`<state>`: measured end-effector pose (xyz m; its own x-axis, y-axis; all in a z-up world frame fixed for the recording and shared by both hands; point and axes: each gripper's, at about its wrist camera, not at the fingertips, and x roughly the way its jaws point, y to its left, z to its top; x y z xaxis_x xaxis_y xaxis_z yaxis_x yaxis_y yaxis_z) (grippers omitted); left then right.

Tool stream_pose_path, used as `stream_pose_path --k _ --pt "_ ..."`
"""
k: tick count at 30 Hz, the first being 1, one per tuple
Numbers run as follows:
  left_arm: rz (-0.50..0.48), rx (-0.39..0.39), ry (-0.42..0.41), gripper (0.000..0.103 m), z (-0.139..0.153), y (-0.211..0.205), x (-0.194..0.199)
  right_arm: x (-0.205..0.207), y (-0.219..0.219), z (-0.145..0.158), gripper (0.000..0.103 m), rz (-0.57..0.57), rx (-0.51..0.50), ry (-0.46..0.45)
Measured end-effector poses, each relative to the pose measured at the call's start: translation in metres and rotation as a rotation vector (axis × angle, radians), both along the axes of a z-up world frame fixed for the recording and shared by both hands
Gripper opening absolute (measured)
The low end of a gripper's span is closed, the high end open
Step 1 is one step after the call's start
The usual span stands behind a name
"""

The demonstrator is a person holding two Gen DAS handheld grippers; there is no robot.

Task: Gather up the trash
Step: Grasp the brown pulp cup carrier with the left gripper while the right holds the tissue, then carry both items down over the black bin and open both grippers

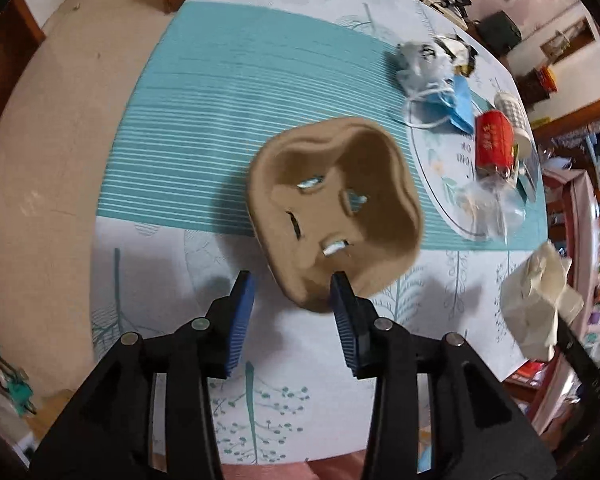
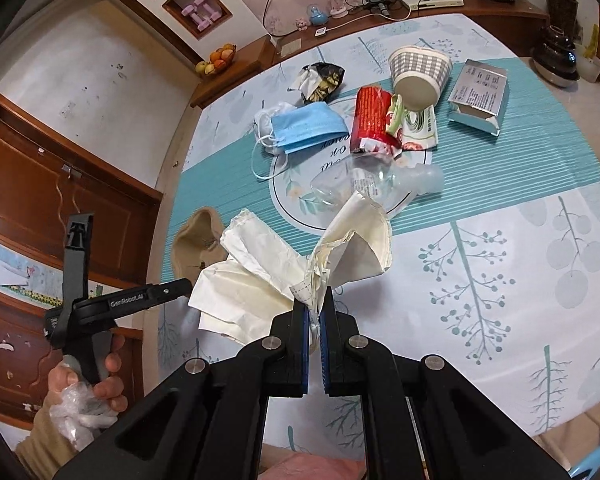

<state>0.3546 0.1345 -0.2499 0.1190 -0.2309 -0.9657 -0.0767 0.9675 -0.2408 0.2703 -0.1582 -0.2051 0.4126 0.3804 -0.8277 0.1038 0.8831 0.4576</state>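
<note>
Left gripper: jaws spread wide, nothing held, the right fingertip at the near edge of the brown pulp cup carrier (contact cannot be confirmed). Right gripper: clamped on a crumpled cream paper bag, raised above the table. Remaining litter lies farther back: blue face mask, red wrapper, checked paper cup.

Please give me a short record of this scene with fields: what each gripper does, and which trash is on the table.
left gripper: open, at the edge of the brown pulp cup carrier
right gripper: shut on crumpled cream paper bag
on table: blue face mask, red wrapper, checked paper cup, clear plastic bottle, small box
</note>
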Motion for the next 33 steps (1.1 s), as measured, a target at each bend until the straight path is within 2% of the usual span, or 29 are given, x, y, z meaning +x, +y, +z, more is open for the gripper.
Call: stream_pose_path --k 4,7,8,9,14,18,24,27,33 --pt "0.058 -0.057 0.023 0.036 -0.014 0.010 0.014 0.005 0.003 -0.007 0.004 -0.005 -0.002 0.014" --pt "0.085 -0.067 0.025 0.036 -0.023 0.012 0.024 0.009 0.006 -0.012 0.004 -0.006 -0.007 0.026" --pt "0.088 -0.067 0.030 0.033 -0.025 0.012 0.026 0.010 0.007 -0.013 0.004 -0.006 -0.009 0.028" --pt "0.092 -0.067 0.031 0.016 -0.027 0.012 0.027 0.011 0.009 -0.014 0.004 -0.005 -0.011 0.028" --pt "0.061 -0.027 0.005 0.013 -0.020 0.003 0.024 0.014 0.014 -0.016 0.004 -0.007 -0.019 0.028" --pt "0.027 -0.006 -0.018 0.012 -0.001 -0.008 0.011 0.010 0.016 -0.013 0.004 -0.007 -0.016 0.018" --pt "-0.014 0.017 -0.075 0.010 0.043 -0.022 -0.026 -0.011 0.011 0.002 0.004 -0.001 0.007 -0.018" --pt "-0.023 0.056 -0.111 0.010 0.069 -0.029 -0.053 -0.030 0.009 0.013 0.004 0.018 0.024 -0.047" --pt "-0.008 0.078 -0.189 0.010 0.115 -0.046 -0.127 -0.093 0.000 0.036 0.004 0.100 0.050 -0.116"
